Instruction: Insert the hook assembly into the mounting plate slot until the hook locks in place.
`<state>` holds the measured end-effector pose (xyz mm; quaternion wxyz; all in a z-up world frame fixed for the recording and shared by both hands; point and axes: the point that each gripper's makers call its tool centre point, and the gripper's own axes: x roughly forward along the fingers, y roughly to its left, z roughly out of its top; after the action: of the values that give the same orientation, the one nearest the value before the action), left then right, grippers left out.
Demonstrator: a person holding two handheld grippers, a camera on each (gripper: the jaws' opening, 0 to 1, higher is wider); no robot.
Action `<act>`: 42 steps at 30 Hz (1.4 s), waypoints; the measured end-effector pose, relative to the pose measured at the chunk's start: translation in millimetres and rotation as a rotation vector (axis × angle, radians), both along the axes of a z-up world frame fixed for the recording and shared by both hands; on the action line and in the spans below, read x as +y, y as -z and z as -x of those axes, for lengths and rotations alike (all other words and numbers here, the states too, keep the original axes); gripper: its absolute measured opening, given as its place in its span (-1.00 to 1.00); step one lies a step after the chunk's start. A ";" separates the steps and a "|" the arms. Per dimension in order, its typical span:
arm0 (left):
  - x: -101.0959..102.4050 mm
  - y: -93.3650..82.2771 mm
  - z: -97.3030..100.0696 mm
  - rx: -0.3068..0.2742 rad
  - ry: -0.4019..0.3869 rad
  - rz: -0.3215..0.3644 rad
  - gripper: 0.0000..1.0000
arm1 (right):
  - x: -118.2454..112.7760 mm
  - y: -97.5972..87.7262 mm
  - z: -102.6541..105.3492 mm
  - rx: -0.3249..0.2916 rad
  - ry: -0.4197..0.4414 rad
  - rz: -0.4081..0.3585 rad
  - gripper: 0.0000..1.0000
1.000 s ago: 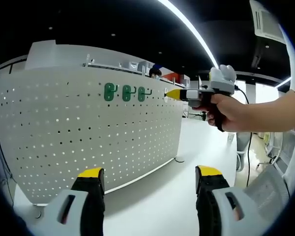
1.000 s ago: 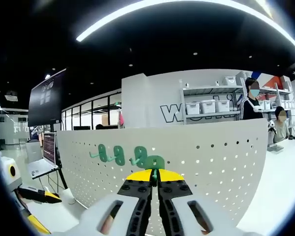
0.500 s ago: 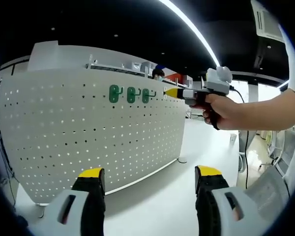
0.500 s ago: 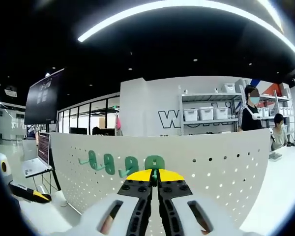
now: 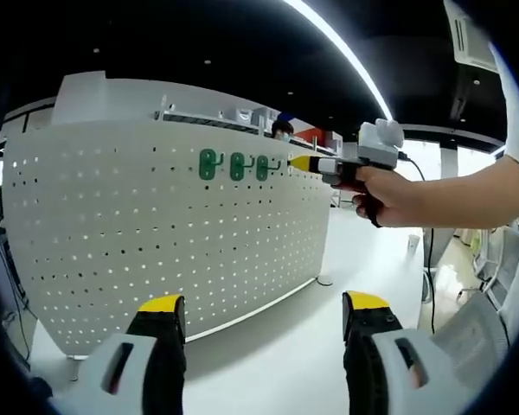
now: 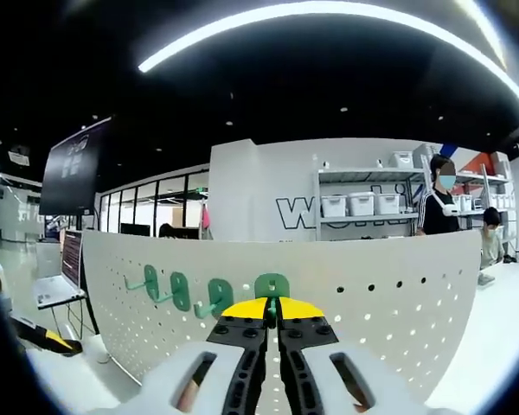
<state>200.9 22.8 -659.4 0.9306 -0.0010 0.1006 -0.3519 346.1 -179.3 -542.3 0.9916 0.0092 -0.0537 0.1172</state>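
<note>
- Right gripper [image 6: 272,308]: jaws pinched on a green hook [image 6: 272,287], pressed at the white pegboard [image 6: 389,285], 12 o'clock of its tips.
- 3 green hooks [image 5: 234,164] hang beside it.
- Left gripper [image 5: 264,316]: jaws wide, holding nothing.

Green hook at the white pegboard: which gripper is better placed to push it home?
Right. The right gripper has its fingers shut on the green plastic hook, right at the white perforated pegboard. The left gripper hangs open and holds nothing, well back from the board.
</note>
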 end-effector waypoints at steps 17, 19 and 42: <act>5.8 1.7 -3.2 0.008 -0.015 -0.008 0.50 | 0.5 5.3 -11.0 0.013 -0.009 -0.006 -0.99; 6.5 1.9 -3.6 0.011 -0.016 -0.007 0.50 | 1.0 5.3 -11.5 0.013 -0.010 -0.006 -0.99; 21.2 -1.0 -6.8 0.009 -0.049 -0.002 0.48 | 3.4 8.8 -15.9 0.003 0.087 0.001 -0.99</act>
<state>207.8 44.0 -658.4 0.9385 -0.0044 0.1052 -0.3287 362.0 -175.9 -551.1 0.9959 0.0064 -0.0524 0.0741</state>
